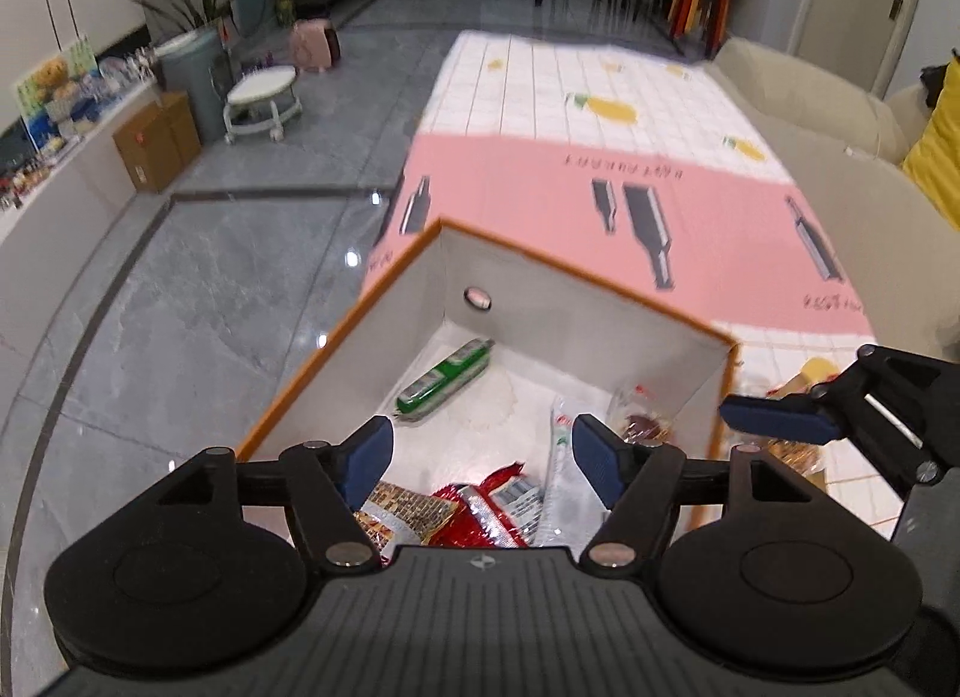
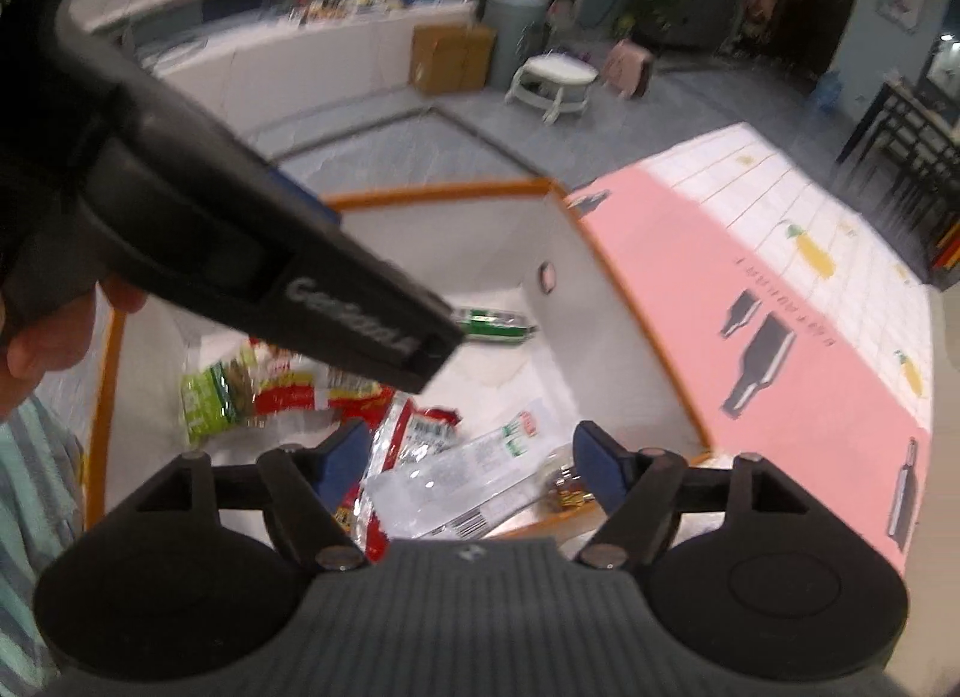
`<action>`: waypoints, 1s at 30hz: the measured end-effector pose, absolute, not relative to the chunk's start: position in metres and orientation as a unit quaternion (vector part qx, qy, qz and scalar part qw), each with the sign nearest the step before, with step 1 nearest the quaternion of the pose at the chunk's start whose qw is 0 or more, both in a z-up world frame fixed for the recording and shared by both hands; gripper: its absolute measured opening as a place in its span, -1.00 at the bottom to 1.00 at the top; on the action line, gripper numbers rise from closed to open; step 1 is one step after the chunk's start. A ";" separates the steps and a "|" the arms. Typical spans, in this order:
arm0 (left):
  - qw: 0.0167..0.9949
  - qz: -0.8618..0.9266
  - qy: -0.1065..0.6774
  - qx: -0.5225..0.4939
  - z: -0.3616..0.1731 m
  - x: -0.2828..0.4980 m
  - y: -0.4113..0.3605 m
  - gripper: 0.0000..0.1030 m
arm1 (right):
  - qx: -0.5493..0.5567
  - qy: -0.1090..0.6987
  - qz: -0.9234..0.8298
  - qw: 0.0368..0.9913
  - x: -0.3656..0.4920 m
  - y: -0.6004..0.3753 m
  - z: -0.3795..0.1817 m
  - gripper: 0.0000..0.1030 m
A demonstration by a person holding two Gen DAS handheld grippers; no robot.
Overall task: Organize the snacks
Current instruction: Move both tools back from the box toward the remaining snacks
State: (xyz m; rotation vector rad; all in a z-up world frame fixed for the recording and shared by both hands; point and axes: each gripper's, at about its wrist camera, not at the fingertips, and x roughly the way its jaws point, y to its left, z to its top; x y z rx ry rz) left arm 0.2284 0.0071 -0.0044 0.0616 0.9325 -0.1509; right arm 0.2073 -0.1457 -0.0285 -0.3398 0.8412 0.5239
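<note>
A white box with an orange rim (image 1: 336, 337) fills the lower centre, open-topped. Inside, a green-and-white stick pack (image 1: 447, 376) lies flat toward the far corner. Nearer, a red crinkled packet (image 1: 492, 508) and a clear white-labelled wrapper (image 2: 474, 472) overlap; a green-and-red bag (image 2: 240, 391) sits at lower left.

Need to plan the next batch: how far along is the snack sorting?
Done: several packets, including a green sausage pack, lie in the orange-rimmed box. In hand: nothing; left gripper and right gripper hover open over it. Left: at least one snack outside on the table.
</note>
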 end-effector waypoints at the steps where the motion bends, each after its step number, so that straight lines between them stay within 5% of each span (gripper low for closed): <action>1: 0.895 -0.073 0.439 0.029 0.001 0.223 0.005 0.57 | -0.155 0.391 0.245 0.873 0.202 -0.150 -0.024 0.43; 13: 0.926 -0.113 0.360 0.023 0.026 0.154 -0.040 0.60 | -0.109 0.311 0.170 0.929 0.124 -0.213 -0.004 0.50; 30: 0.882 -0.203 0.426 0.001 -0.056 0.116 -0.123 0.60 | -0.062 0.385 0.033 0.920 0.063 -0.315 -0.084 0.49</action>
